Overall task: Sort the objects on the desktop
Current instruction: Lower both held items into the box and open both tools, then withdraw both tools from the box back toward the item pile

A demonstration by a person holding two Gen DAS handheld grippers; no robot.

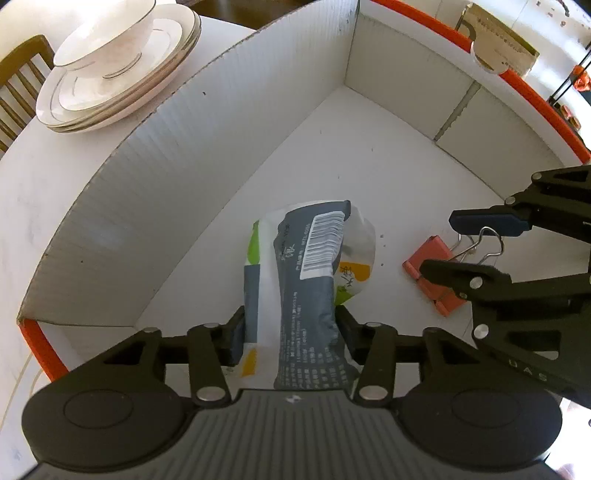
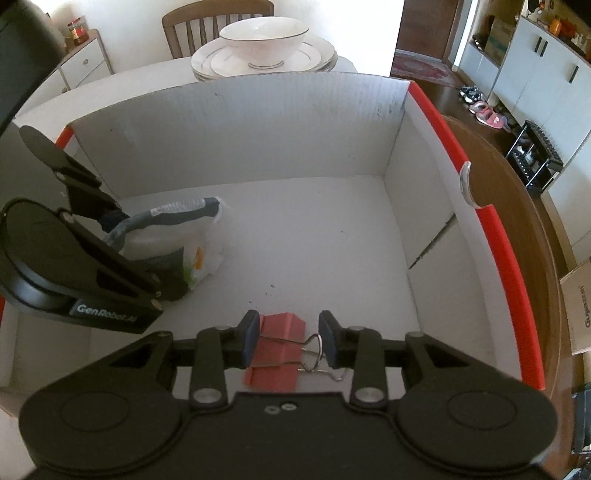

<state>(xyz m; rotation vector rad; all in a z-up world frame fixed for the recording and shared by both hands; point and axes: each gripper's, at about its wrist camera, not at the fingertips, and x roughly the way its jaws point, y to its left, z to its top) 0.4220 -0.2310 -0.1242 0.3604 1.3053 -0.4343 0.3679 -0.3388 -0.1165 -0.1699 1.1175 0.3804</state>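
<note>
A white box with orange rims point(image 1: 207, 155) point(image 2: 491, 236) holds both task objects. A grey, white and green barcoded packet point(image 1: 306, 280) point(image 2: 173, 229) lies lengthwise on the box floor. My left gripper point(image 1: 290, 334) point(image 2: 110, 240) points down over it, and its pads touch the packet's pinched sides. A red binder clip point(image 2: 280, 332) point(image 1: 428, 262) with a wire handle rests on the floor to the right. My right gripper point(image 2: 290, 341) point(image 1: 476, 247) straddles it, one pad against the red body and the other against the wire loop.
A bowl on stacked plates point(image 1: 118, 62) point(image 2: 264, 44) stands on the white table point(image 1: 44, 206) behind the box's far wall. A wooden chair point(image 2: 218, 22) is behind it. The box floor point(image 2: 314, 240) is bare on the right.
</note>
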